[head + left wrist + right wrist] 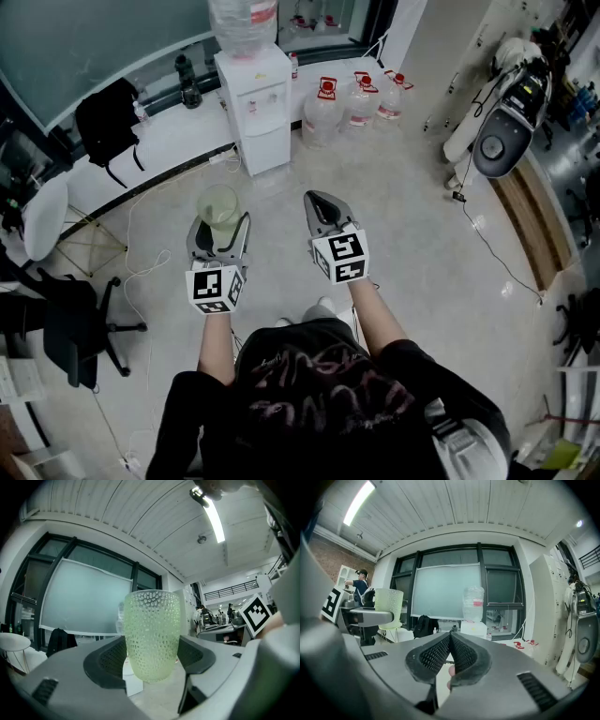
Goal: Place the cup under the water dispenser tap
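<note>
Clearly the carry comes first. The left gripper (220, 232) grasps the cup (153, 634) by its lower half, a pad pressed on each side, with the cup upright and its rim well above the jaws. The right gripper (450, 651) is clenched on nothing and sits beside the left.

The dispenser (255, 111) stands well apart across open floor, against the window ledge, with a bottle (242, 19) on top and jugs (322, 117) just to its right. Its tap is too small to make out from here.

To do this well, I judge the person should walk up square to the dispenser's front and hold the cup level. The cup should go in low, so the rim passes beneath the tap rather than knocking it. The base should sit flat before the jaws part, and the idle right gripper should stay clear of the jugs.
</note>
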